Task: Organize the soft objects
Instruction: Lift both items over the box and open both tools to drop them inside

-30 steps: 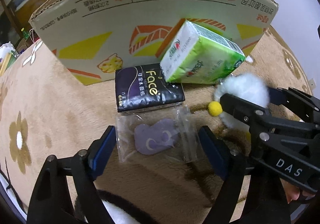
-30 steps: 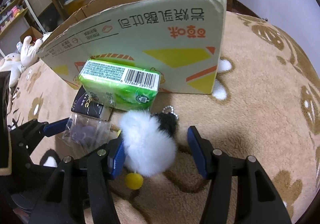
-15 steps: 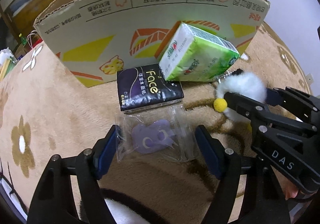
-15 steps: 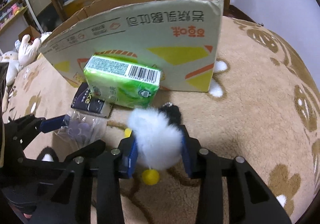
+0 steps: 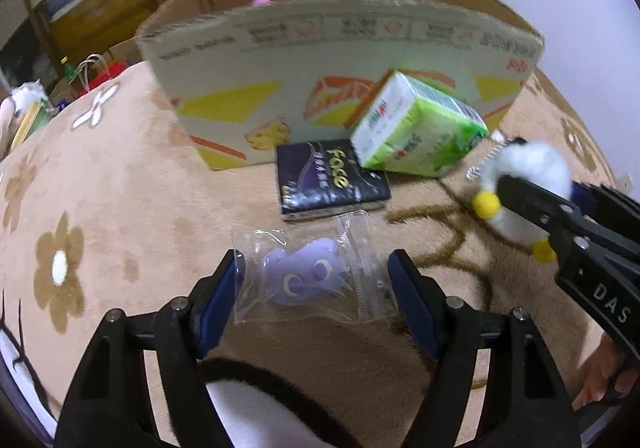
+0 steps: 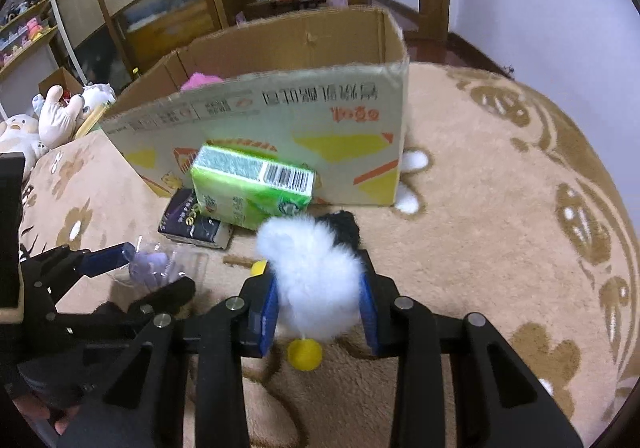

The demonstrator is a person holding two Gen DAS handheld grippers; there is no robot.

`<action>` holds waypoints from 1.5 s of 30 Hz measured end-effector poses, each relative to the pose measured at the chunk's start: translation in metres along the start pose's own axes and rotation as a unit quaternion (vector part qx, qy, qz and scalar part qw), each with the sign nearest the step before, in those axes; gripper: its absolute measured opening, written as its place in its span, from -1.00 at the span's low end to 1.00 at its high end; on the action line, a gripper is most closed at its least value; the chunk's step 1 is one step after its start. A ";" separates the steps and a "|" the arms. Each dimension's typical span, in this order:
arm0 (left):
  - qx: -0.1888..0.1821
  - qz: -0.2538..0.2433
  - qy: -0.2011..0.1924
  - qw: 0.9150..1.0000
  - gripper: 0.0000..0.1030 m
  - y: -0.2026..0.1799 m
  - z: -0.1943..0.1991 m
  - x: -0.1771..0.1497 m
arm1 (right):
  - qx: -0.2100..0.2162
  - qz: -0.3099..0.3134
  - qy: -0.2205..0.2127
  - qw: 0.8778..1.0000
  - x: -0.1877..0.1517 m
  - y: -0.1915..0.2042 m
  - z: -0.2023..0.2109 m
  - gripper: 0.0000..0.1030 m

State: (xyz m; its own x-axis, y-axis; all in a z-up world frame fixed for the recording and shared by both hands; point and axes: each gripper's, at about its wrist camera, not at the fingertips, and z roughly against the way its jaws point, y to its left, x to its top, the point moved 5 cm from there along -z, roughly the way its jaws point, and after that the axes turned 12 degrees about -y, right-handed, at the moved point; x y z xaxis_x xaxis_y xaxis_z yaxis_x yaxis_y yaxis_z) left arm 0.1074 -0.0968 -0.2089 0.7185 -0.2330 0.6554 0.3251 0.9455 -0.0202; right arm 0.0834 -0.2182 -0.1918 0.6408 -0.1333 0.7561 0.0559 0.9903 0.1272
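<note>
My right gripper [image 6: 319, 298] is shut on a white fluffy plush toy [image 6: 316, 272] with yellow pom-pom feet and a black head, lifted off the rug; it also shows in the left wrist view [image 5: 532, 172]. My left gripper [image 5: 316, 288] is open around a clear bag with a purple soft toy [image 5: 306, 278] lying on the rug. A green tissue pack [image 5: 416, 132] leans on a dark "Face" tissue pack [image 5: 330, 178] in front of the cardboard box [image 5: 340, 60].
The open cardboard box [image 6: 280, 104] holds something pink [image 6: 198, 81]. The beige flowered rug [image 6: 500, 208] stretches to the right. Plush toys [image 6: 48, 120] lie at the far left; shelves stand behind.
My right gripper closed on the white plush toy and lifted it. Both cameras rose, so the box's inside shows. The left gripper stays open around the bag.
</note>
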 end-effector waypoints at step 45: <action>0.038 -0.036 -0.253 0.966 0.42 0.019 0.107 0.162 | 0.032 0.003 -0.216 0.976 0.135 -0.014 0.050 -0.28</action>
State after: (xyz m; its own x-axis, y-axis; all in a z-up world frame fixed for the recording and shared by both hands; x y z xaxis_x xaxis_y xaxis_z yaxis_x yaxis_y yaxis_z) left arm 0.1641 -0.0927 -0.0224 0.2960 -0.1764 0.9387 0.3029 0.9494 0.0829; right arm 0.1309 -0.2518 -0.0591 0.2583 -0.1457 0.9550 -0.0036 0.9884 0.1517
